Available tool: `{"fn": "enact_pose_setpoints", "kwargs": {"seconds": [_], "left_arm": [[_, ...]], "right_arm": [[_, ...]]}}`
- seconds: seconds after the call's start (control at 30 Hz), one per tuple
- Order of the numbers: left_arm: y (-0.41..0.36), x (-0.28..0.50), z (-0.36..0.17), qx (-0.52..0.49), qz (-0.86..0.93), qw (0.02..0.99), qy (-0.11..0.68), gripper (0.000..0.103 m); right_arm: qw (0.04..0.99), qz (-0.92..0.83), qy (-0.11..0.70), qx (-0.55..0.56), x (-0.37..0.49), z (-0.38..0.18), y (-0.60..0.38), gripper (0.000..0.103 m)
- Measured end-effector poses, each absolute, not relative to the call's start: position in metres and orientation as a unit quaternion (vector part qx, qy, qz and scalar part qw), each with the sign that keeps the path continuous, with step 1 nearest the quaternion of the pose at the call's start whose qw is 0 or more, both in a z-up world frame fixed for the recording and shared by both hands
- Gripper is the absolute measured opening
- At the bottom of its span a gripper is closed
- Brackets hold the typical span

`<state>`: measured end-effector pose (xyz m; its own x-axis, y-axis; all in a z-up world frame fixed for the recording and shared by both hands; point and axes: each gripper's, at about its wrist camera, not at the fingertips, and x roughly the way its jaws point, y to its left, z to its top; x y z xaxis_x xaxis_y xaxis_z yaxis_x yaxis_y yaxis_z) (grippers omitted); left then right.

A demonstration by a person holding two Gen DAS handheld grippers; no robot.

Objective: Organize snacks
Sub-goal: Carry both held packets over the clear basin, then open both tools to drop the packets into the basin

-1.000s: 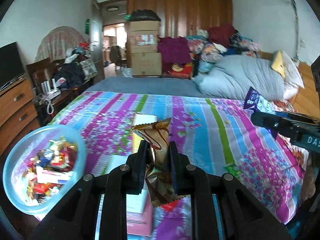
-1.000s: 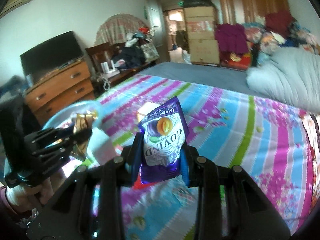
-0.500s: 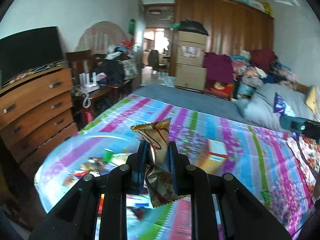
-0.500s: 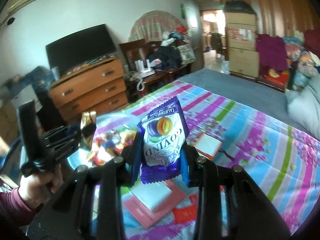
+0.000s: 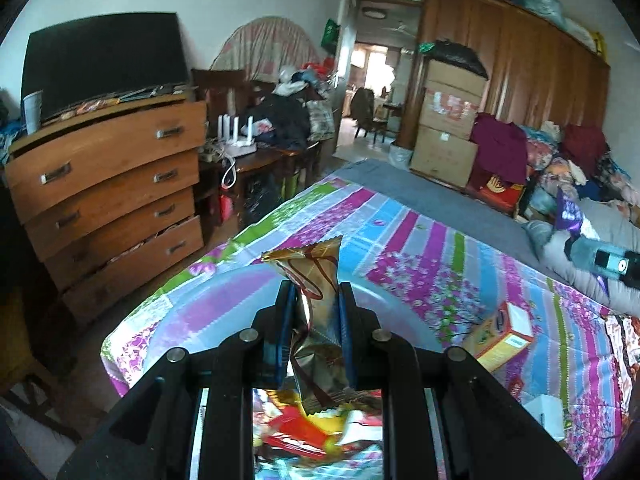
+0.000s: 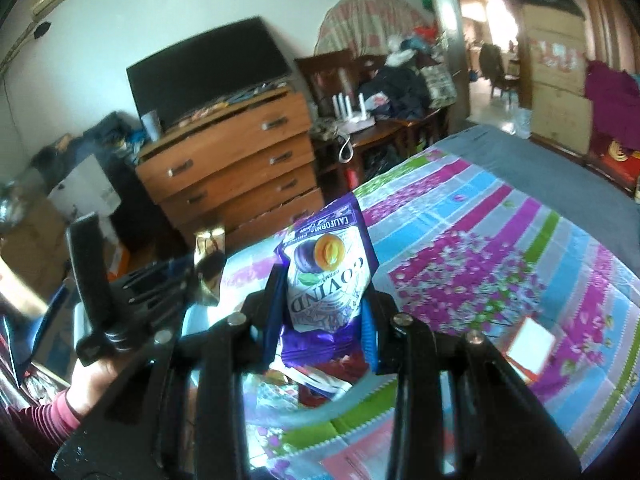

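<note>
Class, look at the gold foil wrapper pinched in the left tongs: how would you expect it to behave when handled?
The gold foil wrapper looks crumpled and bent between the left tongs, so it is probably floppy. Its shiny film suggests it may slip. It stands up unsupported, so it is likely light.

Your left claw (image 5: pixel 314 328) is matt black plastic with bright metal screws, clamped on a shiny, crinkled gold foil wrapper (image 5: pixel 316 304). Your right claw (image 6: pixel 322 312) pinches a glossy purple plastic pouch (image 6: pixel 326 276). Beneath both claws the bed sheet (image 5: pixel 420 256) looks like smooth cloth; beyond them the dresser (image 5: pixel 108 184) is varnished wood.
</note>
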<state>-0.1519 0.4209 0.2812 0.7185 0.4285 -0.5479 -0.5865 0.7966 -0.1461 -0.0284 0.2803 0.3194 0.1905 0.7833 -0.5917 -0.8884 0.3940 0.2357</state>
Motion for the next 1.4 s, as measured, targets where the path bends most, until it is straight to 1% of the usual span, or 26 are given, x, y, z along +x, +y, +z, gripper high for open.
{"fn": "enact_pose_setpoints", "kwargs": {"seconds": [0.13, 0.3, 0.53, 0.8, 0.87, 0.9, 0.93, 0.97, 1.0, 1.27, 1.4], "left_arm": [[0.434, -0.149, 0.266, -0.158, 0.276, 0.908, 0.273, 0.02], [0.437, -0.149, 0.255, -0.165, 0.272, 0.906, 0.28, 0.02], [0.435, -0.144, 0.25, -0.164, 0.259, 0.908, 0.287, 0.02], [0.428, -0.129, 0.245, -0.158, 0.223, 0.914, 0.302, 0.021], [0.425, -0.122, 0.242, -0.155, 0.21, 0.915, 0.308, 0.024], [0.425, -0.121, 0.242, -0.154, 0.206, 0.915, 0.31, 0.032], [0.425, -0.119, 0.24, -0.155, 0.203, 0.915, 0.312, 0.037], [0.424, -0.118, 0.239, -0.155, 0.201, 0.916, 0.312, 0.045], [0.423, -0.118, 0.238, -0.155, 0.2, 0.916, 0.311, 0.049], [0.433, -0.132, 0.234, -0.184, 0.209, 0.912, 0.3, 0.05], [0.43, -0.137, 0.237, -0.18, 0.21, 0.914, 0.298, 0.05]], "right_arm": [[0.755, 0.548, 0.35, -0.087, -0.028, 0.306, 0.307, 0.034], [0.745, 0.553, 0.36, -0.096, -0.034, 0.299, 0.328, 0.034], [0.743, 0.55, 0.368, -0.102, -0.036, 0.296, 0.339, 0.034], [0.738, 0.543, 0.387, -0.104, -0.033, 0.284, 0.347, 0.038], [0.736, 0.542, 0.391, -0.106, -0.033, 0.282, 0.35, 0.042], [0.734, 0.543, 0.394, -0.107, -0.034, 0.281, 0.351, 0.044], [0.734, 0.542, 0.395, -0.109, -0.035, 0.28, 0.352, 0.046], [0.735, 0.54, 0.395, -0.111, -0.035, 0.279, 0.352, 0.052], [0.737, 0.538, 0.393, -0.111, -0.036, 0.278, 0.352, 0.055], [0.744, 0.534, 0.388, -0.101, -0.035, 0.277, 0.342, 0.055], [0.743, 0.538, 0.388, -0.092, -0.041, 0.274, 0.333, 0.055]]}}
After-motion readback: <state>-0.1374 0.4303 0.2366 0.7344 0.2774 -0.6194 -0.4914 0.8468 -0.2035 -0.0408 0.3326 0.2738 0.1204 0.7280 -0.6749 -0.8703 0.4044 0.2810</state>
